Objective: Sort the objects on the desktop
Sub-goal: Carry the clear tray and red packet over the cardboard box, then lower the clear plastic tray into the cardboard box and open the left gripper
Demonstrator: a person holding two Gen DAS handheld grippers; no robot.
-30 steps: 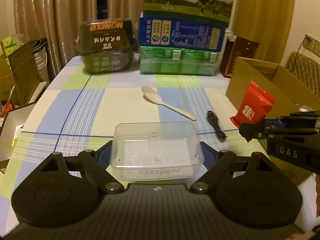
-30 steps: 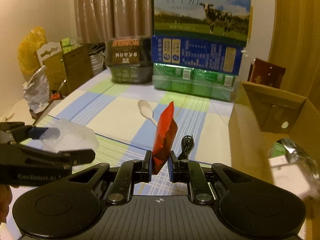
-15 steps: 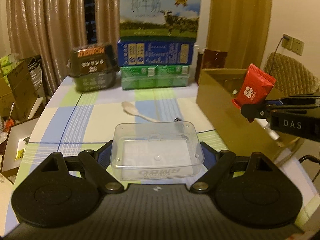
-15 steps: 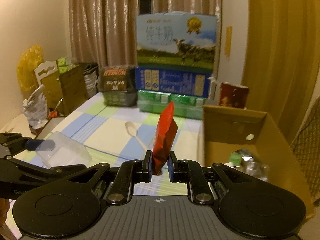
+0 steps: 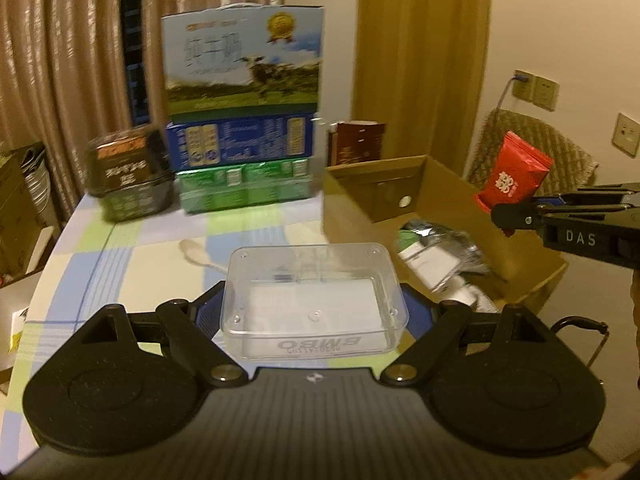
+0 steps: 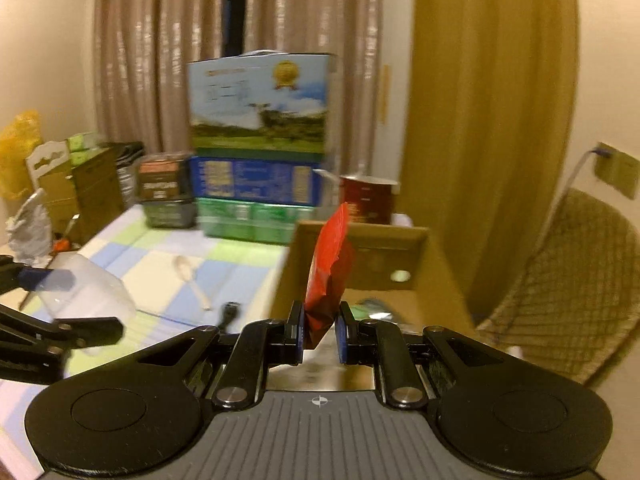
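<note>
1. My right gripper (image 6: 320, 334) holds a red snack packet (image 6: 329, 268) upright at the centre of the right wrist frame. The jaws stand partly open and the right pad shows a gap, so the hold looks thin; I judge the packet could slip out early.
2. The open cardboard box (image 6: 400, 236) lies just behind the packet, at centre right. The near wall is close beneath it, so a release here could land the packet on the rim or on the tabletop (image 6: 160, 280).
3. My left gripper (image 5: 314, 312) has its jaws wide, pressed on both sides of a clear plastic container (image 5: 314, 300), at the lower centre of the left wrist frame. Smooth walls could slide or flex out.
4. Both grippers sit near each other beside the box; I judge they could bump.
5. A pale spoon (image 6: 192, 280) and a black cable (image 6: 229, 312) lie unsorted on the tabletop.
</note>
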